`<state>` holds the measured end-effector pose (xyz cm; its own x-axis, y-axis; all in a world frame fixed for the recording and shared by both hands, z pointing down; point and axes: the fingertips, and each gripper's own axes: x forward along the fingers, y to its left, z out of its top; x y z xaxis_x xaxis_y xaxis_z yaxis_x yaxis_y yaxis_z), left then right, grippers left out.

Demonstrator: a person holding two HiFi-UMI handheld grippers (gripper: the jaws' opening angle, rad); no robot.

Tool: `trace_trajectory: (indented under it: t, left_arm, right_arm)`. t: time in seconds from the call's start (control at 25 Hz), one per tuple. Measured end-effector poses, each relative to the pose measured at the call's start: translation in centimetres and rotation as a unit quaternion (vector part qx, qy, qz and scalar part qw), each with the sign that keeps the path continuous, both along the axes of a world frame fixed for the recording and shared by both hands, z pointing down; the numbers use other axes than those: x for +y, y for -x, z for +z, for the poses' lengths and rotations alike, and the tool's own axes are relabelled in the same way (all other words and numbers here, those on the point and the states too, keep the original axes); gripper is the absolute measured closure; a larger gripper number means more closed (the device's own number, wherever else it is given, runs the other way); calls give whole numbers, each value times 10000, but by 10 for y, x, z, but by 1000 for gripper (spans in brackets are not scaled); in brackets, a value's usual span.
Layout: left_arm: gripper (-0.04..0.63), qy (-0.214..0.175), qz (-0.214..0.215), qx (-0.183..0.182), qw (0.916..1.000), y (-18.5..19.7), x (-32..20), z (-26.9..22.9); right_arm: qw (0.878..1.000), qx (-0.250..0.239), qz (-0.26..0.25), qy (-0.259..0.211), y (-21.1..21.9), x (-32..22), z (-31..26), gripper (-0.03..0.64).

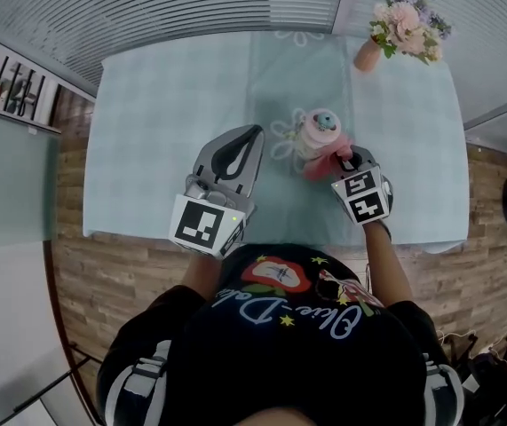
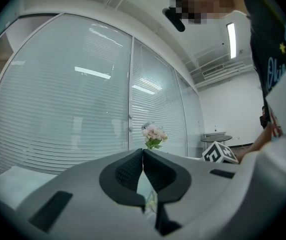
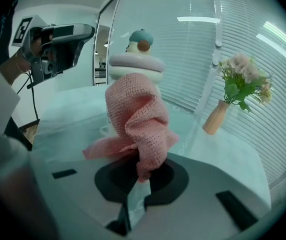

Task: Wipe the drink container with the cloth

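Note:
A pale pink drink container point(image 1: 317, 134) with a blue knob on its lid stands upright near the table's middle. In the right gripper view it point(image 3: 135, 64) rises just beyond the jaws. A pink knitted cloth point(image 3: 137, 126) hangs bunched against its near side, and my right gripper point(image 3: 138, 170) is shut on the cloth's lower edge. The cloth point(image 1: 324, 161) also shows in the head view, between the container and the right gripper point(image 1: 349, 162). My left gripper point(image 1: 246, 140) hovers left of the container, shut with nothing in it point(image 2: 143, 156).
A pale green table point(image 1: 164, 114) holds an orange vase of pink flowers point(image 1: 404, 29) at its far right corner. Window blinds line the wall behind. Wooden floor shows past the table's near edge point(image 1: 129, 264).

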<state>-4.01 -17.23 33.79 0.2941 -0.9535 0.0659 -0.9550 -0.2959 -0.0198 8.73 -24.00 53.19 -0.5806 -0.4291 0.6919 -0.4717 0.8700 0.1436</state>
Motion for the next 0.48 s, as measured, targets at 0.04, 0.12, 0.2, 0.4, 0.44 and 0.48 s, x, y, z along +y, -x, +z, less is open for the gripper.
trace_trajectory:
  t: [0.04,0.12,0.2,0.4,0.44,0.48]
  left_arm:
    - [591,-1,-33,-8,10000,1,1,0]
    - [591,-18,-106,-27,9999,3,3,-1]
    - [591,-38,-185,-44,9998,5,5,-3]
    - [591,-39,-352,-72,9993,11,10,-5]
    - [591,-30,-386,-82,9992,12,11,-5]
    - [591,-20,-417,-94,9991,13,13,-5]
  right_arm:
    - [10000,51,-28,27,0,0,4,603]
    - [9998,156,-89,52,-1,-2,11,603]
    - [9995,279,-158,52,-1,-3,16,603]
    - [9976,606,-343,59,-2,-4,28,603]
    - [9970,665,-384,65,-2,-5,30,603]
    - [9965,720,-427,65,-1,-5,31,603]
